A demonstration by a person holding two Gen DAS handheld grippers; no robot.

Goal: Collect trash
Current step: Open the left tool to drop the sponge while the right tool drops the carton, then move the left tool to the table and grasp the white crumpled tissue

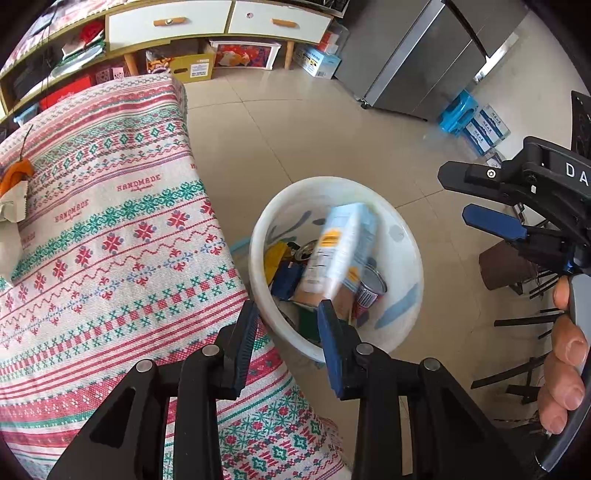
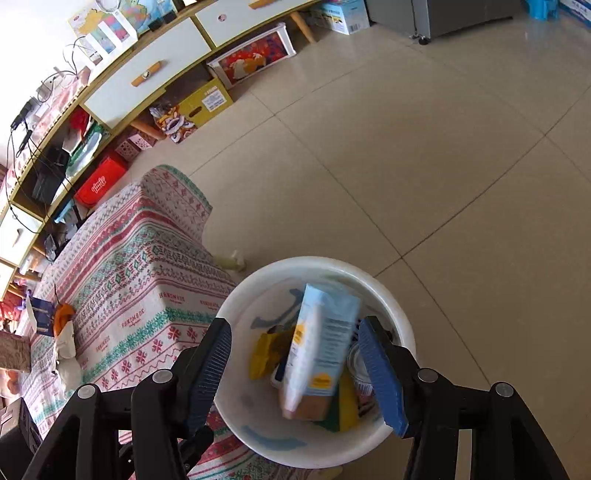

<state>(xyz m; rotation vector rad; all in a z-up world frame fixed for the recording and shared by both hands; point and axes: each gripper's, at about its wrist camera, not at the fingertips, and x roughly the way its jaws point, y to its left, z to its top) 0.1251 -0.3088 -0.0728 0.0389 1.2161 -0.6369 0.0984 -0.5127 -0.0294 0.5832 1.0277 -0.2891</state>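
A white bin [image 1: 404, 258] [image 2: 397, 325] stands on the floor beside the table. A light blue carton [image 1: 340, 251] [image 2: 321, 350], blurred with motion, is inside it on top of a can [image 1: 371, 290], a yellow wrapper [image 1: 275, 258] [image 2: 262, 354] and other trash. My left gripper [image 1: 290, 321] is open and empty over the table's edge near the bin. My right gripper [image 2: 295, 354] is open above the bin with the carton loose between its fingers; it also shows in the left wrist view [image 1: 476, 195].
The table [image 1: 110, 240] [image 2: 140, 258] has a patterned red and green cloth. An orange object [image 1: 16, 175] [image 2: 62, 314] and paper lie at its far end. A low shelf unit [image 1: 166, 26] with boxes and a grey cabinet [image 1: 417, 59] line the wall.
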